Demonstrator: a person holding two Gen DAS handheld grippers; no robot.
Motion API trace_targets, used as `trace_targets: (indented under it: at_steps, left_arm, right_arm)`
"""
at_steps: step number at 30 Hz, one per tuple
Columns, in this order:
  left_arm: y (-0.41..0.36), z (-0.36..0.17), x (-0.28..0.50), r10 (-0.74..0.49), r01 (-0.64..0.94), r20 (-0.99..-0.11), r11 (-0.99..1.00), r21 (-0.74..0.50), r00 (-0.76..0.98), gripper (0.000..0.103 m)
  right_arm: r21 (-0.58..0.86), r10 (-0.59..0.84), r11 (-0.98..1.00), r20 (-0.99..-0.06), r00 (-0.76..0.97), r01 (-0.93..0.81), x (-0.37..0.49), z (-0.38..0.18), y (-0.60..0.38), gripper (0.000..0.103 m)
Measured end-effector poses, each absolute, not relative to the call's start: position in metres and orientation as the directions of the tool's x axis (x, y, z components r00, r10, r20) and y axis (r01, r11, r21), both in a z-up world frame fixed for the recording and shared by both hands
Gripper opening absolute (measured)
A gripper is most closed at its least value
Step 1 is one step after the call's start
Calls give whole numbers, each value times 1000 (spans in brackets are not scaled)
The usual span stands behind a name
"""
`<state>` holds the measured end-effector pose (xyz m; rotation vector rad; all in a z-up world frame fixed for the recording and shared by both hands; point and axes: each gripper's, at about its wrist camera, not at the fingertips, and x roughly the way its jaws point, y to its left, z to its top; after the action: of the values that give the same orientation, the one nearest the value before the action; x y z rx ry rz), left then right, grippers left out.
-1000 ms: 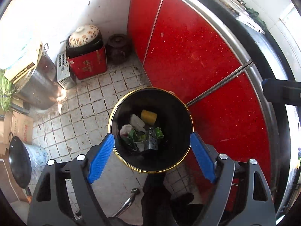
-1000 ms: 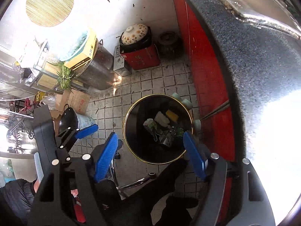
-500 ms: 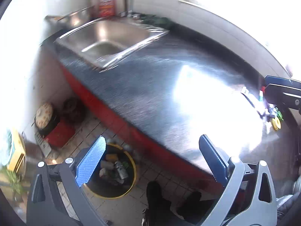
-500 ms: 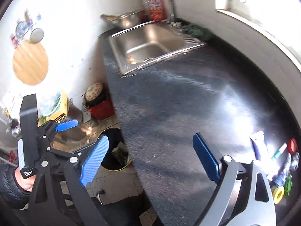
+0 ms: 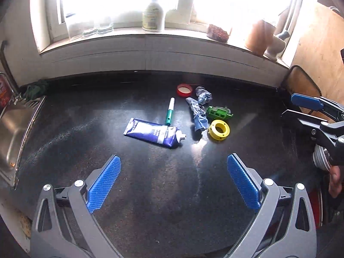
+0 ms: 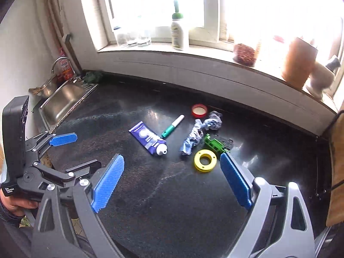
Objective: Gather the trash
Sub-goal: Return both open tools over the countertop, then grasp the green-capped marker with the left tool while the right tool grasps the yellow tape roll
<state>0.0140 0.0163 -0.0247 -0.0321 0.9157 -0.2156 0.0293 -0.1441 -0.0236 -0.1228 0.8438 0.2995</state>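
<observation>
Trash lies on the dark countertop [image 5: 150, 193]: a blue tube [image 5: 153, 132] [image 6: 148, 138], a green-and-white marker [image 5: 169, 110] [image 6: 173, 125], a crumpled blue wrapper [image 5: 197, 114] [image 6: 192, 138], a crumpled foil ball [image 5: 204, 94] [image 6: 212, 121], a red lid [image 5: 184, 89] [image 6: 199, 110], a green plastic piece [image 5: 219, 112] [image 6: 216, 145] and a yellow ring [image 5: 218, 130] [image 6: 204, 160]. My left gripper [image 5: 174, 187] is open and empty, short of the tube. My right gripper [image 6: 172, 181] is open and empty, near the yellow ring.
A steel sink [image 6: 62, 101] is set in the counter at the left. The windowsill [image 5: 150, 36] holds a bottle [image 5: 153, 16], glasses and jars. The right gripper shows at the right edge of the left wrist view [image 5: 311, 107]. The left gripper shows at the left of the right wrist view [image 6: 53, 150].
Both grippers have swung up from the black trash bin on the floor to the countertop and now face the trash. Both stayed open and empty.
</observation>
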Motion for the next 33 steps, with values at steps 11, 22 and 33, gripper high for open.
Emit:
trace_targets:
  at_steps: [11,22,33]
  left_arm:
    - [-12,-27,33,-199,200,-805,975,-102,559,96]
    - [-17,-51,73,-168,211,-820,976,-60,547,96]
    - [-19,-135,177,-116,224,-875,974,-9,469,96]
  right_arm:
    - [29,182,969,-753,632,-245,20,-32,-194,88]
    - [31,184,964,-793,580,-263,52,-70,-194,88]
    - [31,166,963,-850,500,-267,107,-146,-197,88]
